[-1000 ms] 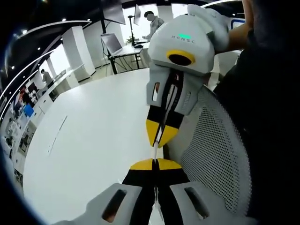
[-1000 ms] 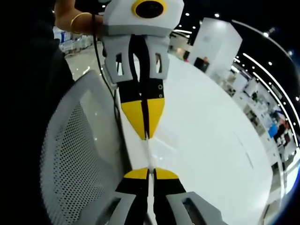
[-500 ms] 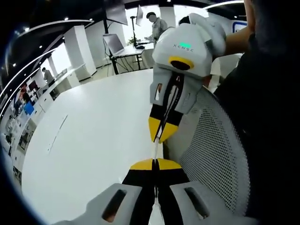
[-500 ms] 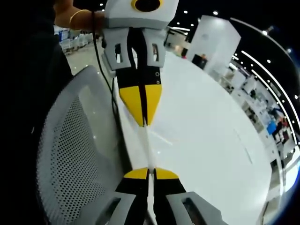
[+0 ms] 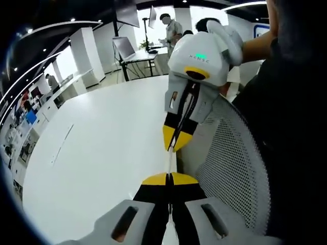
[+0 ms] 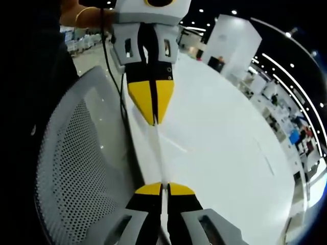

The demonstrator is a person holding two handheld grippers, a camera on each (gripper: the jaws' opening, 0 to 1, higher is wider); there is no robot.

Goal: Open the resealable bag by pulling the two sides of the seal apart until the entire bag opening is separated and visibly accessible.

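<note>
Two grippers face tip to tip at centre frame: left gripper and right gripper, jaws pinched together on the clear resealable bag stretched edge-on between them above the white table.

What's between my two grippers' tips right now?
A thin, taut strip of the resealable bag, seen edge-on in both views, joins left gripper and right gripper.

Resealable bag was clear, thin, seen edge-on: a taut strip stretched above the white table, seal edge pinched at both ends, mouth unseparated.
</note>
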